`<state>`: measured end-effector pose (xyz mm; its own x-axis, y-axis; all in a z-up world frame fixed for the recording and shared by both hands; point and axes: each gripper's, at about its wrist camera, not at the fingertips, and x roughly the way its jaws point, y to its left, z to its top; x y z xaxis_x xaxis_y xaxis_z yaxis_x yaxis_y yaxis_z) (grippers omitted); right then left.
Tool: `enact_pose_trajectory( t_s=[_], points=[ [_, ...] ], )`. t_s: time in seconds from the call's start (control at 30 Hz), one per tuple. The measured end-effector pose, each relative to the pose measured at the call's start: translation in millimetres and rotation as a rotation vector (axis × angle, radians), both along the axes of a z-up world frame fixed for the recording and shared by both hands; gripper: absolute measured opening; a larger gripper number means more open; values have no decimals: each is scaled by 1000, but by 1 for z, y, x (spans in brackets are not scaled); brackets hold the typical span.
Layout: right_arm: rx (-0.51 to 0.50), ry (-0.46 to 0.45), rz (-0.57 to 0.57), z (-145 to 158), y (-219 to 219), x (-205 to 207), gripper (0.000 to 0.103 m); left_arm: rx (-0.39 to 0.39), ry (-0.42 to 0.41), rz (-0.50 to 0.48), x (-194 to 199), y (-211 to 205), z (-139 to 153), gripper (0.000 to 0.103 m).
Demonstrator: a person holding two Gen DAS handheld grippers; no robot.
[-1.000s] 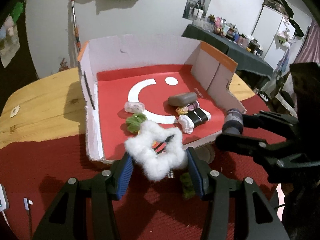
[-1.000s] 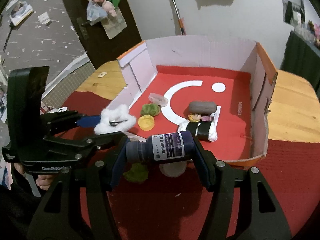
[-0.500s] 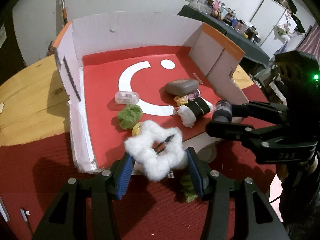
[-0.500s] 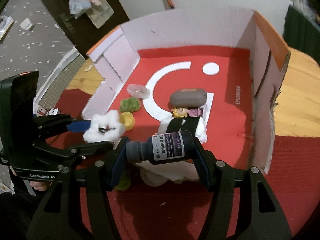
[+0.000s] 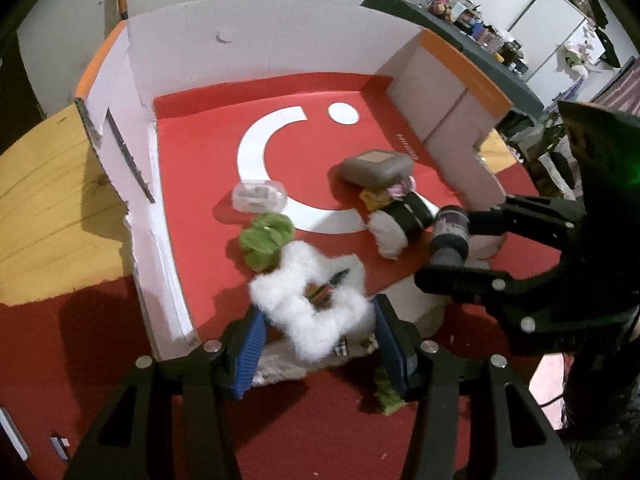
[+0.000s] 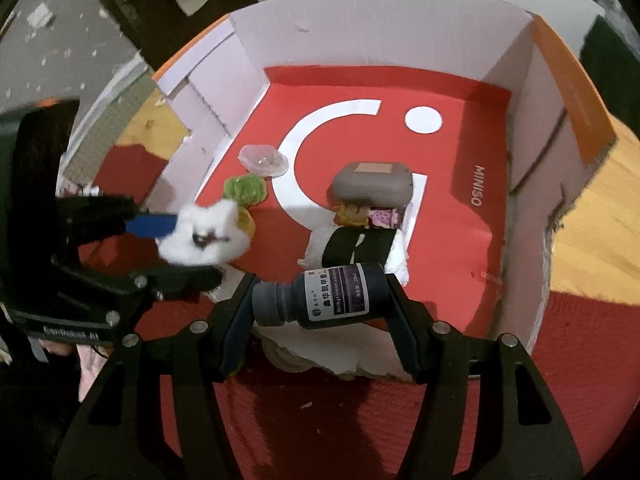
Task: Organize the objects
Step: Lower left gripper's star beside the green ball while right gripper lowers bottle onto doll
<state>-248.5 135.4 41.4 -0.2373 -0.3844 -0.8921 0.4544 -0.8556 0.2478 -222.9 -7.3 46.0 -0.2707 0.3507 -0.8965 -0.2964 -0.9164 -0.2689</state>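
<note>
Left gripper (image 5: 318,326) pinches the soft, light fluffy white ring (image 5: 310,304) at the box's (image 5: 256,52) 6 o'clock edge; right gripper (image 6: 320,300) clamps the rigid, likely slippery dark bottle (image 6: 326,300) end to end.

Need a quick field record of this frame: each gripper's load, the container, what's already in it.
left gripper: shut on fluffy white star-shaped hair clip
right gripper: shut on dark purple bottle with white label, lying sideways between the pads
container: open cardboard box with red floor and white walls
in box: grey rounded pouch, clear plastic capsule, green fuzzy ball, black-and-white bundle
surface: red cloth on wooden table
</note>
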Motion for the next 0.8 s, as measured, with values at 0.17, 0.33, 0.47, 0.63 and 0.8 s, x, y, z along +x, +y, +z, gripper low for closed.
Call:
enact_pose_trajectory(
  t_s=[0.17,0.33,0.47,0.63,0.8],
  points=[
    [-6,14,-6,-7,-2,-3,60,-16,18,18,-8,-1,-4,54],
    [-15,55,-17,-10,-1,-3,60,-51,70,56,-12,-2,-5,54],
    [-15,97,-45,-10,4,-3,60,-63,90,52,-13,7,-7,54],
    [-11,135,-62,-6,9,-4,60,-68,104,53,-14,15,-8,54],
    [-35,98,-11,-1,8,4,60,-13,100,40,1,4,2,54]
  ],
)
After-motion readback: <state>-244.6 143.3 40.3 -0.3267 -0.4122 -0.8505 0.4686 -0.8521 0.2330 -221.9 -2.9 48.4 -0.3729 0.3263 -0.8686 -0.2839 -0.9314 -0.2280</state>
